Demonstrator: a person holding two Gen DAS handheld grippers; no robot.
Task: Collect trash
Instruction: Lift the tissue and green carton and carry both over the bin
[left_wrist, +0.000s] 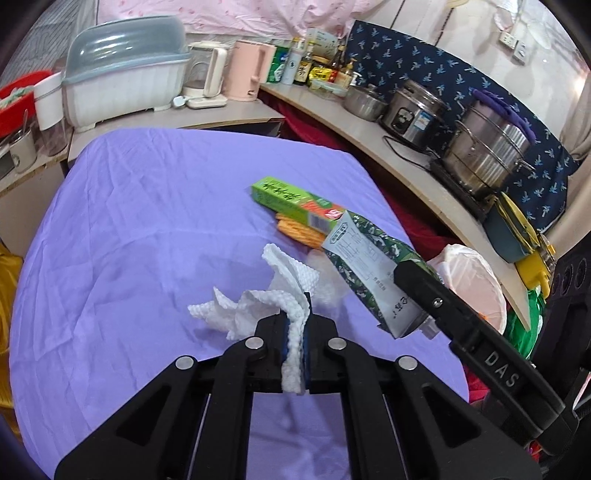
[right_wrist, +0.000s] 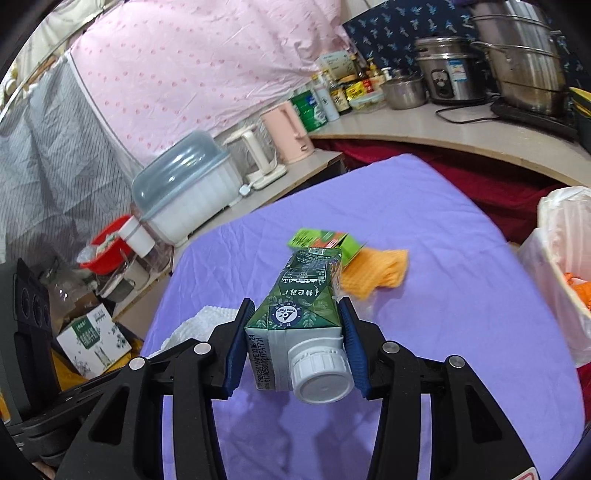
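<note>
A dish rack (left_wrist: 122, 77) with a grey lid is seen on the side shelf, a glass kettle (left_wrist: 205, 74) and a pink kettle (left_wrist: 249, 70) beside it. A rice cooker (left_wrist: 413, 110) and a steel steamer (left_wrist: 491, 147) are noted on the long shelf, bottles (left_wrist: 306, 66) clustered near the corner.

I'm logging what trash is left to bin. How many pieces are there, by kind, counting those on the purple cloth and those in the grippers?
Paper towel, held in the left gripper: 1
Drink carton, held in the right gripper: 1
Green box, on the cloth: 1
Orange wrapper, on the cloth: 1
Total: 4
</note>
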